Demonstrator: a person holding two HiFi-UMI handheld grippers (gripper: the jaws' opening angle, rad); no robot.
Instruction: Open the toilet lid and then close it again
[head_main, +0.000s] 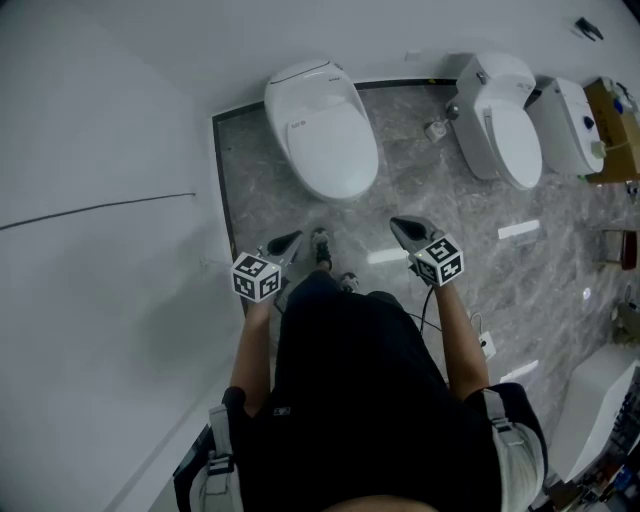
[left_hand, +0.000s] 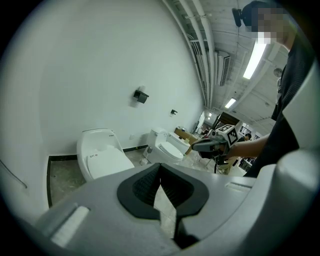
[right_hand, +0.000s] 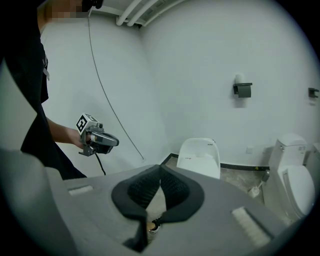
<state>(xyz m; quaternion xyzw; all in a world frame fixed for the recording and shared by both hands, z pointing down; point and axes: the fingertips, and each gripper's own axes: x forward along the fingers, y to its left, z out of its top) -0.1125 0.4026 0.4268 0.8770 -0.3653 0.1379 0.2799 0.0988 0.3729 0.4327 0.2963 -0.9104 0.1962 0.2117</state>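
Ahead, floor (head_main: 350, 225) gap b4 toilet (head_main: 322, 130)

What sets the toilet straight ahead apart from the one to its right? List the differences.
The front toilet is a smooth, tankless oval; the right toilet has a boxy tank behind its bowl. The front toilet sits at the left corner of the stone floor; the right toilet stands beside a third toilet. Both are white with lids down.

A sanitaryware showroom: several toilets (head_main: 322, 130) stand side by side.
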